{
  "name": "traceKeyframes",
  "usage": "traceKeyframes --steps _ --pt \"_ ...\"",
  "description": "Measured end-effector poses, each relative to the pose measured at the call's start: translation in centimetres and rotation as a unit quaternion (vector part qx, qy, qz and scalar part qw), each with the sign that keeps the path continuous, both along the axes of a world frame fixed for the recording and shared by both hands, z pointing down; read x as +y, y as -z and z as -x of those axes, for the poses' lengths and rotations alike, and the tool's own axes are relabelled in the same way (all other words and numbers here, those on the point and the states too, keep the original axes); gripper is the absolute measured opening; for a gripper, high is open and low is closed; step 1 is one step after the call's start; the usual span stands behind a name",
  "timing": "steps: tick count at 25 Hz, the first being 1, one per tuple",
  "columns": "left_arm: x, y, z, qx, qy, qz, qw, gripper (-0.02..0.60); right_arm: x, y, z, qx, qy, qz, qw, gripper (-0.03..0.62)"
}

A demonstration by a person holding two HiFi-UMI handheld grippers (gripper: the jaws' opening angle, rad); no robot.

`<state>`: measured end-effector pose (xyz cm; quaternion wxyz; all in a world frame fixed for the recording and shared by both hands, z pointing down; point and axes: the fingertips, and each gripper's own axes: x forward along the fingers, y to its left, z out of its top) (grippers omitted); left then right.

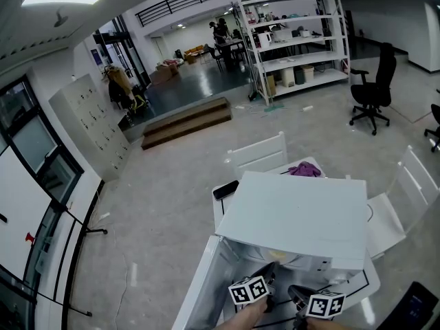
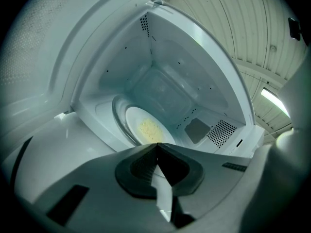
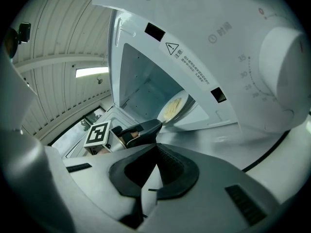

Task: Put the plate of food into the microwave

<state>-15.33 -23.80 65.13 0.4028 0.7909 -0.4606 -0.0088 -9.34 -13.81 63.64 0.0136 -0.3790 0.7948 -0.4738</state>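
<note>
in the head view a white microwave [image 1: 292, 215] stands on a white table [image 1: 218, 215] with its door [image 1: 199, 287] swung open to the left; a dark phone [image 1: 225, 190] and a purple cloth [image 1: 304, 169] lie on the table behind it, and a white chair [image 1: 258, 153] stands at the far edge. the left claw [image 1: 269, 272] and the right claw [image 1: 297, 294] sit side by side at the mouth of the cavity. in the left gripper view the left claw [image 2: 156, 145] is pinched together at the tips with nothing between them, pointing into the cavity, where the plate [image 2: 138, 118] rests on the glass turntable [image 2: 118, 115], yellow food [image 2: 148, 128] heaped on its middle. in the right gripper view the right claw [image 3: 156, 145] is likewise closed tip to tip and empty, just outside the opening beneath the control panel and its dial [image 3: 286, 67]; the left claw's marker cube [image 3: 97, 134] shows just beside it, and the plate [image 3: 175, 107] is seen edge-on inside, apart from both claws.
</note>
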Motion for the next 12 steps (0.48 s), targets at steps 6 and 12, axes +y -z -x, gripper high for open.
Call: traceKeyframes --steps 6,12 --pt "-0.5 0.0 0.1 -0.005 -0.002 0.007 1.0000 0.008 0.2 0.0 0.3 0.003 0.004 -0.002 1.000 0.002" --pt "-1.2 -0.2 -0.4 -0.014 -0.004 0.013 0.9998 0.007 -0.1 0.1 -0.2 0.002 0.002 -0.006 1.000 0.002"
